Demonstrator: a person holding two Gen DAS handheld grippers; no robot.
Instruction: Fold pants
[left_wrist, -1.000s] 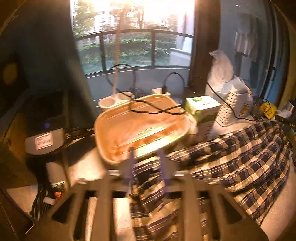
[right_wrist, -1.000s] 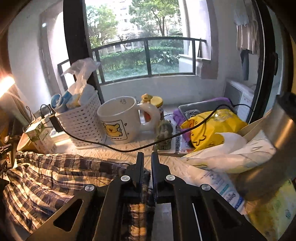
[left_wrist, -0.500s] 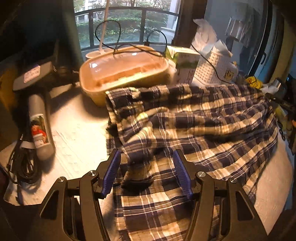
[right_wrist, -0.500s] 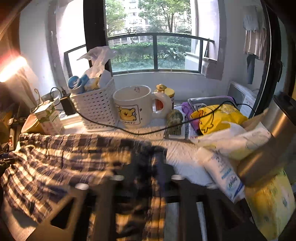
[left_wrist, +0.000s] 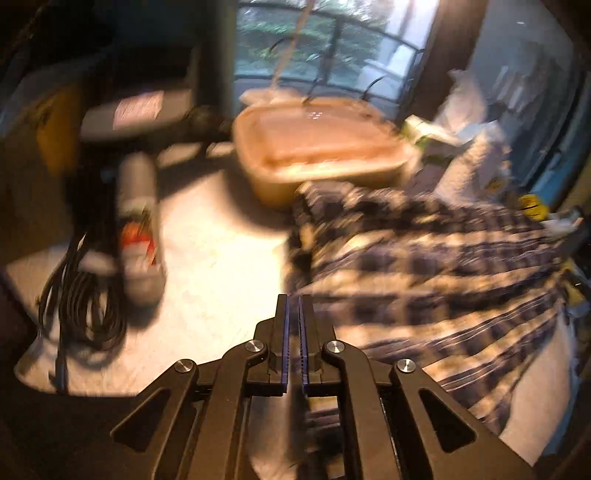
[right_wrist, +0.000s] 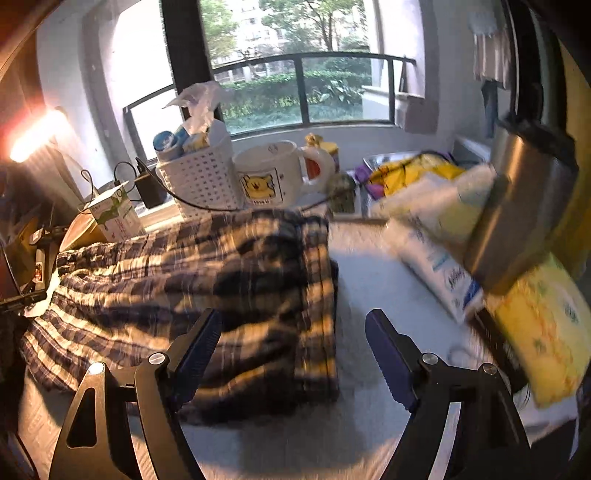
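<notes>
Since half a second ago the left hand-held gripper (left_wrist: 292, 306) has pressed together and the right hand-held gripper (right_wrist: 291, 332) spread, leaving the blue-and-cream plaid cotton pants (right_wrist: 184, 280) rumpled on the white surface (right_wrist: 373, 280); smooth them flat before folding.

Left gripper (left_wrist: 293, 306): jaws drawn together, only a thin slit between the blue pads (left_wrist: 283, 343); whether cloth is pinched there cannot be told (frame blurred). Plaid pants (left_wrist: 436, 266): spread in loose folds over the white tabletop (left_wrist: 221, 266), right of the fingers. Tan plastic tub (left_wrist: 317, 147): behind the pants, touching their far edge. Grey cylinder (left_wrist: 138, 221): lying at left. Coiled black cable (left_wrist: 85, 295): just beside the cylinder.
</notes>
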